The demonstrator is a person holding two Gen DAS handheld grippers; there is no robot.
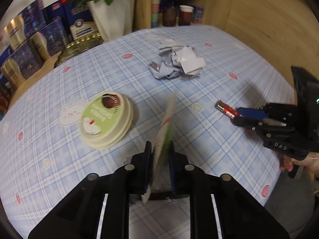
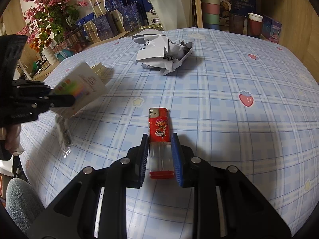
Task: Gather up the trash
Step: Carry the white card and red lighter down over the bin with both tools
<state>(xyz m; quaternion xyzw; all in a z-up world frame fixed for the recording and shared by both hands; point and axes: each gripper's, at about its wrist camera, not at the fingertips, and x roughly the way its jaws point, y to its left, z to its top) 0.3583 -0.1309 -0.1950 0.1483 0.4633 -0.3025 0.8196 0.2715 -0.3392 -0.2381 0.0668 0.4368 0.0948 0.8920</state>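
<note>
My left gripper (image 1: 159,146) is shut on a thin white card packet (image 1: 166,123) with colourful print, held edge-on above the table. In the right wrist view the same card packet (image 2: 83,85) sits in the left gripper (image 2: 68,98), and a clear wrapper (image 2: 63,135) hangs below it. My right gripper (image 2: 160,138) is shut on a red lighter (image 2: 159,131) that points away from me just above the cloth. In the left wrist view the right gripper (image 1: 238,114) holds the lighter (image 1: 226,109) at the right. Crumpled paper (image 1: 177,61) (image 2: 163,53) lies further back.
A round cream tub (image 1: 106,119) with a green lid lies on the blue plaid tablecloth (image 1: 209,83), left of centre. Blue and gold boxes (image 1: 30,45), a white plant pot (image 1: 111,18) and cups (image 2: 254,23) line the back. A wooden wall (image 1: 269,23) borders the right.
</note>
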